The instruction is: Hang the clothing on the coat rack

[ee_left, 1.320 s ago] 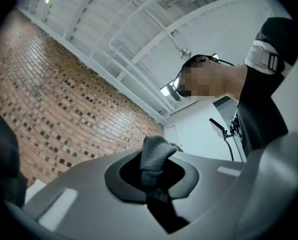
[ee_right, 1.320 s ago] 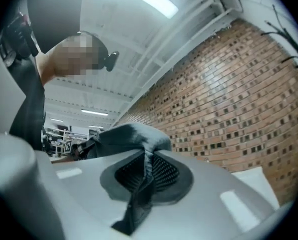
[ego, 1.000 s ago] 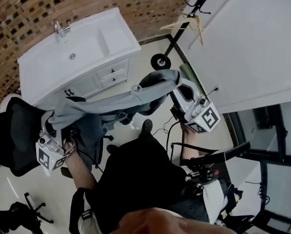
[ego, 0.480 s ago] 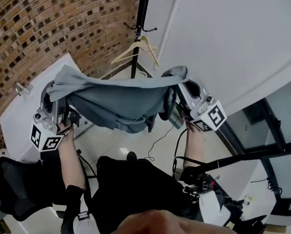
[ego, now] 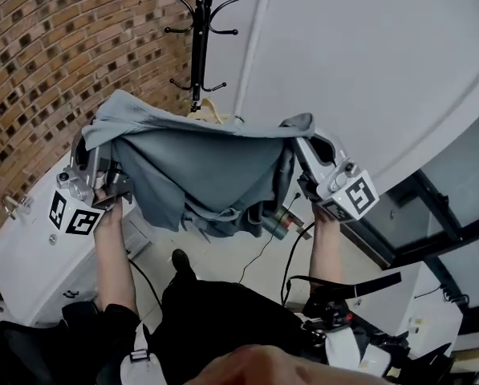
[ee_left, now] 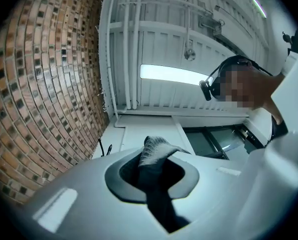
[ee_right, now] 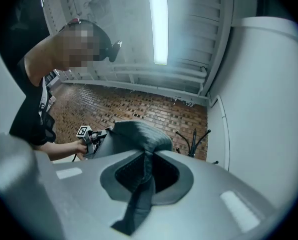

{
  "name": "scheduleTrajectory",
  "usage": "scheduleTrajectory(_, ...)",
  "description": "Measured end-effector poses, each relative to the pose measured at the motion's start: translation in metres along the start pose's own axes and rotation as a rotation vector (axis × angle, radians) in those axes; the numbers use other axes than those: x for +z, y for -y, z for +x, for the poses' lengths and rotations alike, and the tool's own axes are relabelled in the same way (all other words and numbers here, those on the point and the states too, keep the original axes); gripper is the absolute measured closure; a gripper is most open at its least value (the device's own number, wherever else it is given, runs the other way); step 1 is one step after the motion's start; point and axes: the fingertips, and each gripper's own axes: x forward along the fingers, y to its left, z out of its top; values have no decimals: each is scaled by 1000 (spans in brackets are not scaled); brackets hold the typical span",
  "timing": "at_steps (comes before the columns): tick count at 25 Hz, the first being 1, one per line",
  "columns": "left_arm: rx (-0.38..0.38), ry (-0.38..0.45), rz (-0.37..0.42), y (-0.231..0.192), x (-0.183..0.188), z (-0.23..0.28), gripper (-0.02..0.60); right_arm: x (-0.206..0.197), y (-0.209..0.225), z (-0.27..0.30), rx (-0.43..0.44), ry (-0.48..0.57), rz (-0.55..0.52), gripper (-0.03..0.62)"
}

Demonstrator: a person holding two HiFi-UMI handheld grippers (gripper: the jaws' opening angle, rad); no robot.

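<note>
Left hand-held gripper (ee_left: 156,156) clamped on one edge of grey garment (ego: 207,163), right hand-held gripper (ee_right: 145,160) pinching other edge. I hold it spread, raised before coat rack (ego: 199,38), so hanger (ego: 209,111), seemingly behind cloth, can take it.

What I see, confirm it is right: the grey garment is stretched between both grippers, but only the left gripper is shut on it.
Wrong: the right gripper is shut on the grey garment too, as the right gripper view shows.
</note>
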Motion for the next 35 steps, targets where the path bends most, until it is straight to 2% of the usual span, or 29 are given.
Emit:
scheduleTrajectory(6,-47,55,-42,-78,-20,19,554,-19,27,61,-40,-33,-62,576)
scheduleTrajectory(12,-118,110,-71,-147,-29,40,554,-12,47,119,-119,-7,-151,575)
scheduleTrajectory(17,-99,145,-128,-200,-46,46,554,-36,58,154,-164,-64,-168,576)
scheduleTrajectory(20,-81,181,-137,-228,-45,56,554,-31,72,185,-170,-73,-212,575)
scheduleTrajectory(23,-72,205,-138,-245,-44,72,554,-22,90,206,-207,-20,-239,575)
scheduleTrajectory(27,-74,199,-118,-248,-47,94,554,-25,121,213,-268,63,-176,574)
scheduleTrajectory(31,-65,176,-61,-247,-48,109,554,-35,139,211,-249,91,-172,575)
scheduleTrajectory(35,-2,121,-40,-268,-55,145,554,-27,174,224,-234,141,-191,574)
